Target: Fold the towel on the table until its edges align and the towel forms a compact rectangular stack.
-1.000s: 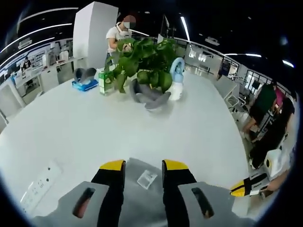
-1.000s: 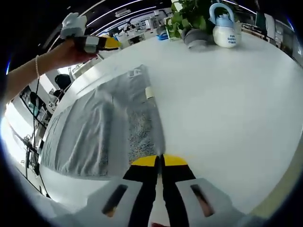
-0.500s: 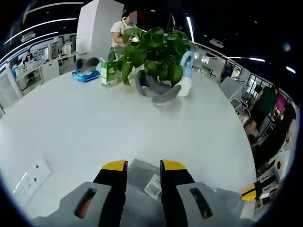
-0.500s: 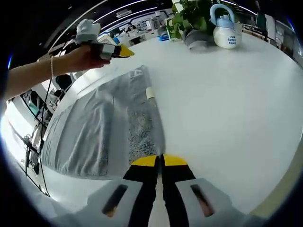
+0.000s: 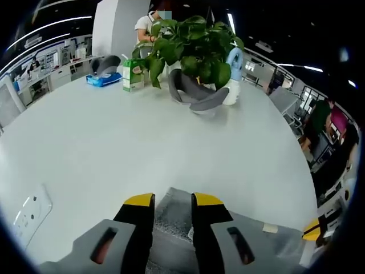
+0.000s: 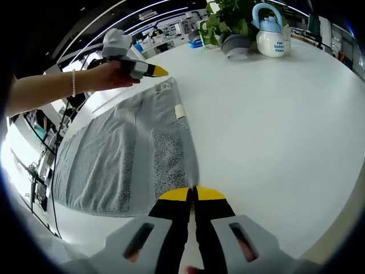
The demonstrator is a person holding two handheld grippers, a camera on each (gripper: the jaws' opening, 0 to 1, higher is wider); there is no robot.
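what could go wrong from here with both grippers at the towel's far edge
The right gripper is shut on the towel by a thin bite at its edge, so the cloth could slip out during the fold. The left gripper stands open over its corner; closing too shallow may miss it. With only one corner gripped, lifting now would probably skew the fold and misalign the edges.

Open office: round white table (image 5: pixel 102 142), white pillar (image 5: pixel 113 25) beyond it, desks (image 5: pixel 40 80) along far wall, ceiling light strips (image 5: pixel 51 25), dark ceiling, people (image 5: pixel 319 123) standing at side.
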